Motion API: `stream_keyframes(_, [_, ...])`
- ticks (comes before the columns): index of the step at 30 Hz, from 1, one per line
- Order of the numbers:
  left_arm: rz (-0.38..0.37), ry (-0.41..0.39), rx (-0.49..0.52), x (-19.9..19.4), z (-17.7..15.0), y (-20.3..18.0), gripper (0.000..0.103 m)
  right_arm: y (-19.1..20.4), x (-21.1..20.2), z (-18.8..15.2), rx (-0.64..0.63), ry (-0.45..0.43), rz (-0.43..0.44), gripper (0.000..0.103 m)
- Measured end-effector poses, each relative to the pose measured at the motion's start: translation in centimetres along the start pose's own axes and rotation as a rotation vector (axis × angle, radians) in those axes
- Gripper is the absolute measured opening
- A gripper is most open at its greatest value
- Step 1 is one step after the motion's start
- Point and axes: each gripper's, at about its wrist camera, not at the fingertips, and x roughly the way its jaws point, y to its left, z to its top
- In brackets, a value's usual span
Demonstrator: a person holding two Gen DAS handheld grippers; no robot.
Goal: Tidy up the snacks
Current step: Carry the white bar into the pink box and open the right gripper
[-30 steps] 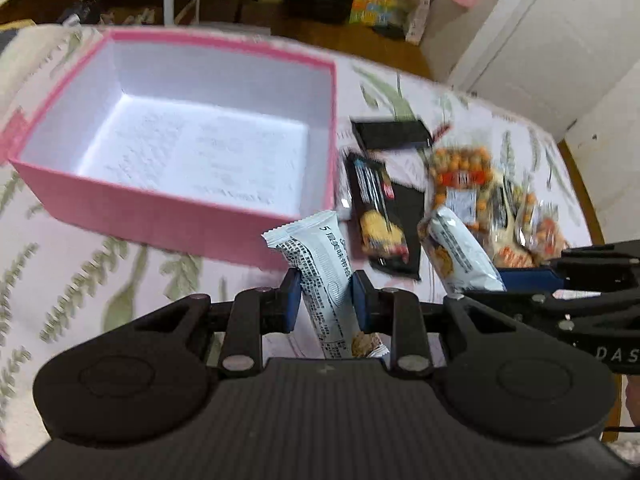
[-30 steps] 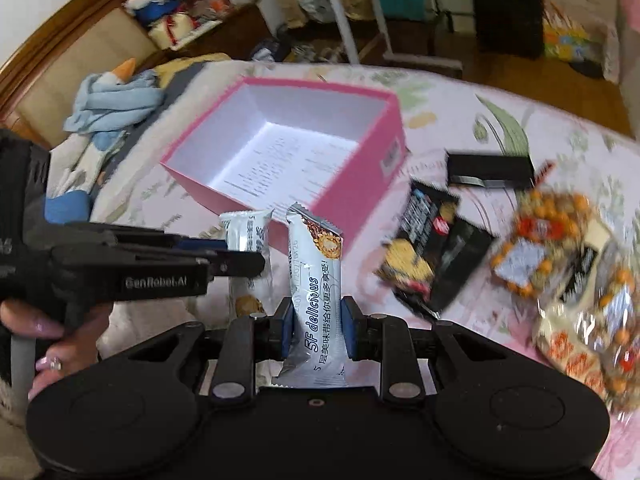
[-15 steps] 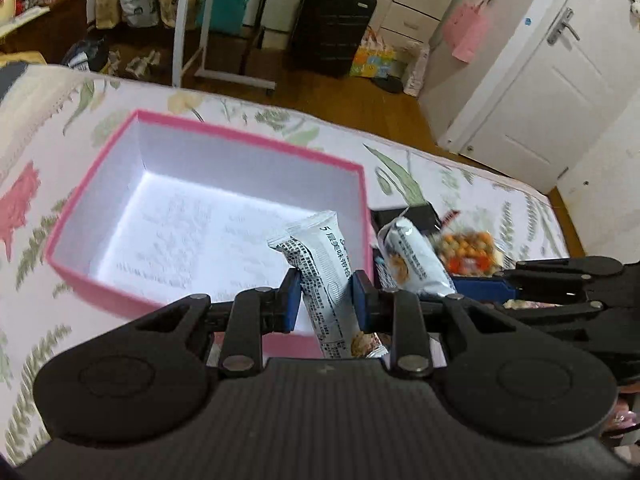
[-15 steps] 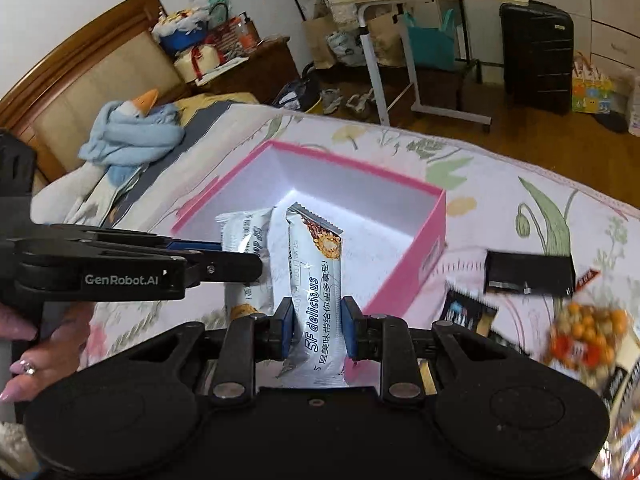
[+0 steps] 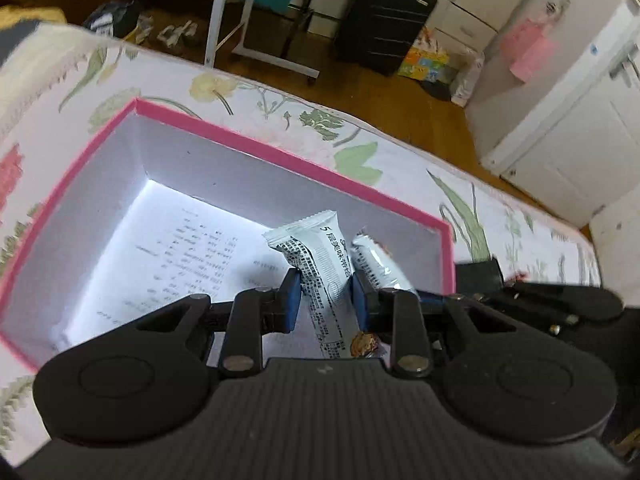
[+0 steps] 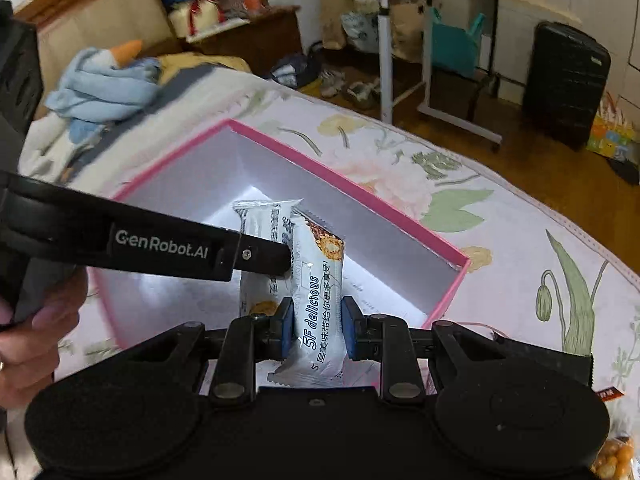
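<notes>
A pink box [image 5: 288,160] with a white inside stands open on the flowered bed; it also shows in the right wrist view [image 6: 352,184]. My left gripper [image 5: 325,301] is shut on a white snack bar [image 5: 320,256] and holds it over the box's right part. My right gripper [image 6: 317,329] is shut on a second white snack bar [image 6: 320,280], also over the box. In the right wrist view the left gripper's finger [image 6: 260,258] and its bar [image 6: 256,224] sit just left of mine. In the left wrist view the right bar [image 5: 376,260] is right beside the left one.
Bags of peanut snacks [image 6: 612,456] lie on the bed [image 6: 520,240] to the right, with a black packet [image 5: 476,272] beyond the box's right wall. A blue cloth [image 6: 100,84] lies at the headboard. A suitcase [image 5: 380,16] and a white table frame [image 6: 404,64] stand on the floor.
Both grippers have carried their snack bars from above the bed in front of the box to over the box's inside. Both stay shut on their bars.
</notes>
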Motion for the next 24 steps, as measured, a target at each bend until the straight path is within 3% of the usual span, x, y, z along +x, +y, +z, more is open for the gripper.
stream_keyframes(9, [0.017,0.128,-0.157,6.3,0.8,3.2,0.026,1.5,4.3,0.8,-0.161,0.085,-0.111,0.030])
stream_keyframes(13, [0.023,0.157,-0.226,7.9,0.5,4.0,0.029,2.4,5.6,0.8,-0.239,0.123,-0.172,0.043])
stream_keyframes(14, [0.032,0.153,-0.240,8.0,0.5,4.1,0.031,2.5,5.5,0.7,-0.250,0.118,-0.198,0.043])
stream_keyframes(18, [0.051,0.125,-0.167,6.7,0.1,3.3,0.047,2.6,2.0,-0.1,-0.201,0.036,-0.156,0.047])
stream_keyframes(24, [0.069,0.034,0.032,1.8,-0.3,0.3,0.050,1.2,-6.8,-2.3,-0.024,-0.135,-0.054,0.049])
